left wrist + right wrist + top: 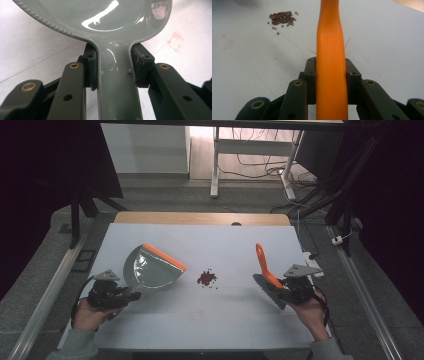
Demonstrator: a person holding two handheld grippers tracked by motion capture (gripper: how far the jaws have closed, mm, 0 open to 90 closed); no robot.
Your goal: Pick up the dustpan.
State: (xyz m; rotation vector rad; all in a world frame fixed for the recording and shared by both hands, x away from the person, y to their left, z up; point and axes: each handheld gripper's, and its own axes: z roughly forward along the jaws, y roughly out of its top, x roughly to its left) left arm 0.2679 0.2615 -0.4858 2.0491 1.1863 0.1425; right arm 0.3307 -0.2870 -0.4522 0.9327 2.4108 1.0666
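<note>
Grey dustpan (152, 267) clamped by left hand-held gripper (131, 296); orange brush (267, 272) by right (281, 287).

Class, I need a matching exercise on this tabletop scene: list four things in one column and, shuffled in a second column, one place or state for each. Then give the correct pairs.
Column 1
1. dustpan
2. brush
3. beans
4. table

Column 2
A. small loose pile in the middle of the table
B. orange handle clamped in the right gripper
C. white top, bearing everything else
D. grey handle clamped in the left gripper

Pairs: 1-D, 2-B, 3-A, 4-C
</note>
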